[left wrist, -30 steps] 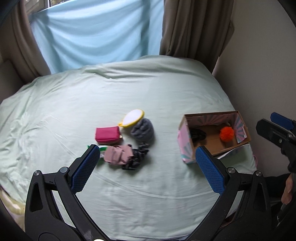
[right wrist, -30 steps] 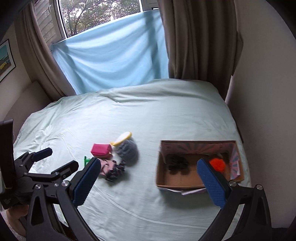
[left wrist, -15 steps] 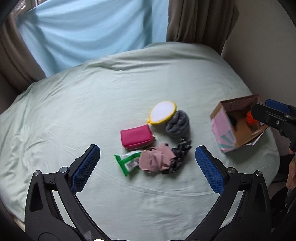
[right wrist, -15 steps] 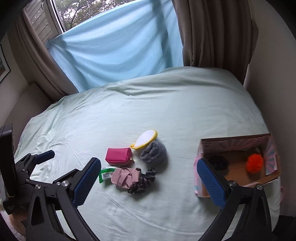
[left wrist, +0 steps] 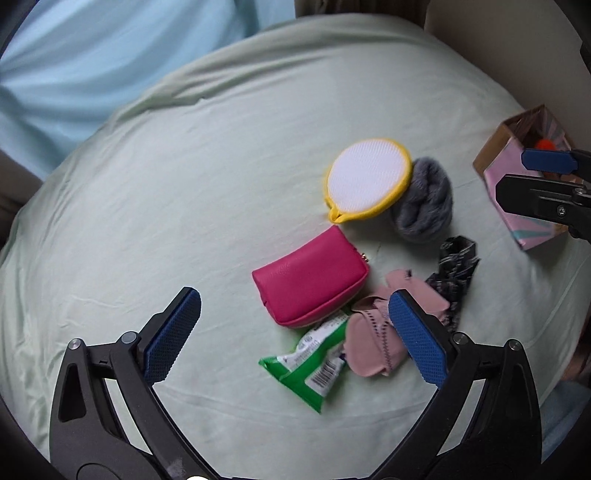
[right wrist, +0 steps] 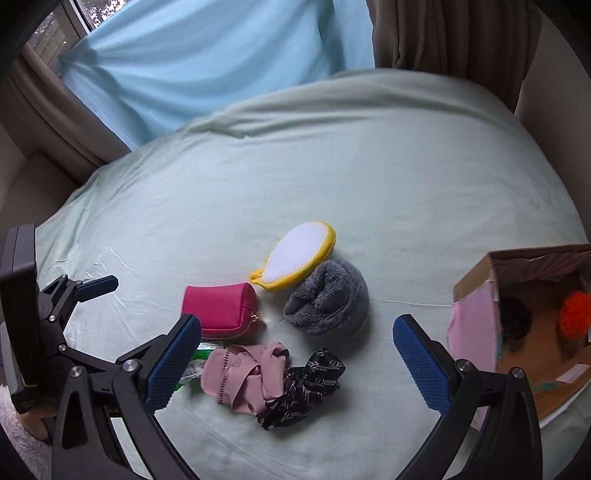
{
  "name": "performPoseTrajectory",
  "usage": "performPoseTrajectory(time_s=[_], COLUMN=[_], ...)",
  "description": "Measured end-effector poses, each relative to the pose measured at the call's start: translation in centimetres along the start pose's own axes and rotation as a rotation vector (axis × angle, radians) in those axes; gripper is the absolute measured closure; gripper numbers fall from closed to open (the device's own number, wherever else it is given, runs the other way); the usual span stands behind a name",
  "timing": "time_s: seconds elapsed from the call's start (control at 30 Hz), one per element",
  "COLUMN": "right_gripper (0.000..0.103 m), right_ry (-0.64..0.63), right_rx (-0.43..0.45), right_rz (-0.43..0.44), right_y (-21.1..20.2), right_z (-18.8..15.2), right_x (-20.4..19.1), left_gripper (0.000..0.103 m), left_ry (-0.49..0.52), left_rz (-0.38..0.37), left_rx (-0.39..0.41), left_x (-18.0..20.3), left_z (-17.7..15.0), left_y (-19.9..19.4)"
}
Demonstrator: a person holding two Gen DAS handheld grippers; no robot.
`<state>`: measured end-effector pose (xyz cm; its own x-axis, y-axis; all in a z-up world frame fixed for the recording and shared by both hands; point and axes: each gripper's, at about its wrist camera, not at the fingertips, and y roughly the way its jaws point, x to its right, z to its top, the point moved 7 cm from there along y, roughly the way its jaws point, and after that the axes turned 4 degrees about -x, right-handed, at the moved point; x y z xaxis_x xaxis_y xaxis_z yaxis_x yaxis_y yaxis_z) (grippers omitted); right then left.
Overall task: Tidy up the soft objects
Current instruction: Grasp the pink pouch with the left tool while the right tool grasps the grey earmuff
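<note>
On the pale green bed lie a magenta pouch (left wrist: 312,282), a green wipes packet (left wrist: 312,365), a pink cloth (left wrist: 376,339), a black patterned cloth (left wrist: 456,267), a grey fluffy item (left wrist: 424,206) and a yellow-rimmed white pad (left wrist: 369,181). My left gripper (left wrist: 295,336) is open, hovering over the pouch and packet. My right gripper (right wrist: 297,363) is open above the pink cloth (right wrist: 247,373) and black cloth (right wrist: 306,384); it shows in the left wrist view (left wrist: 546,177) at the right edge.
A cardboard box (right wrist: 476,288) with pink sides lies at the bed's right edge, holding an orange pompom (right wrist: 574,314) and a dark item (right wrist: 515,323). A blue sheet (right wrist: 221,55) and brown curtains (right wrist: 443,33) hang behind the bed.
Both grippers have moved left and down toward the cluster of soft items. The box has slid toward the right edge of both views. Both grippers stay open.
</note>
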<state>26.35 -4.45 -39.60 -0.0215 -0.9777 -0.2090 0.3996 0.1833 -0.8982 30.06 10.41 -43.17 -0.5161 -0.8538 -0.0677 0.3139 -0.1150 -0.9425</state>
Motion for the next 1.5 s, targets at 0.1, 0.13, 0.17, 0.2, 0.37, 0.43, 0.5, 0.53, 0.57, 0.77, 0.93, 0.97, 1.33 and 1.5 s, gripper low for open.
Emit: performPoseTrajectory(time_s=[0.1,0.13,0.17,0.2,0.37,0.43,0.5,0.53,0.57,0.77,0.93,0.97,1.33,1.5], right_gripper=[0.000,0.000,0.000,0.000,0.000,0.000,0.000,0.000,0.000,0.019,0.031,0.032,0.054,0.054], right_ry=[0.008,0.014,0.021,0.027,0.039,0.038,0.041,0.041,0.041,0.038,0.043,0.041,0.068,0.067], right_rx=[-0.026,-0.040,-0.051,-0.061,-0.115,-0.131,-0.145,-0.150,-0.155,-0.183,-0.209,-0.208,-0.187,-0.154], right_rz=[-0.011,-0.016,-0.019,-0.021,-0.025,-0.020,-0.014,-0.013,-0.014,0.011,0.026,0.025,0.031,0.032], right_y=[2.7,3.8,4.5,5.3,8.7,9.7,10.7,11.0,11.4,13.0,13.8,13.7,12.0,10.1], right_z=[0.1,0.1,0.1,0.1,0.1,0.1,0.1,0.1,0.1,0.3,0.4,0.4,0.4,0.7], right_x=[0.5,0.8,1.1,1.3,2.6,3.1,3.4,3.4,3.5,3.4,3.1,3.0,2.8,2.6], left_gripper=[0.002,0.002,0.002,0.002,0.002,0.002,0.002,0.002,0.002,0.015,0.027,0.029,0.051,0.052], left_ry=[0.049,0.069,0.089,0.106,0.200,0.232,0.256,0.266,0.273,0.277,0.302,0.304,0.277,0.265], left_rz=[-0.011,-0.012,-0.017,-0.022,-0.053,-0.060,-0.063,-0.062,-0.068,-0.140,-0.149,-0.149,-0.148,-0.135], left_rx=[-0.024,-0.032,-0.043,-0.053,-0.080,-0.091,-0.100,-0.104,-0.110,-0.148,-0.178,-0.176,-0.144,-0.122], left_x=[0.1,0.2,0.4,0.6,1.8,2.3,2.5,2.6,2.7,3.0,3.7,3.8,4.3,3.9], left_z=[0.2,0.3,0.3,0.3,0.5,0.4,0.6,0.7,0.7,1.3,1.5,1.5,1.7,1.4], left_y=[3.0,3.9,4.8,5.6,8.7,9.7,10.6,11.0,11.3,12.6,13.5,13.4,10.9,9.0])
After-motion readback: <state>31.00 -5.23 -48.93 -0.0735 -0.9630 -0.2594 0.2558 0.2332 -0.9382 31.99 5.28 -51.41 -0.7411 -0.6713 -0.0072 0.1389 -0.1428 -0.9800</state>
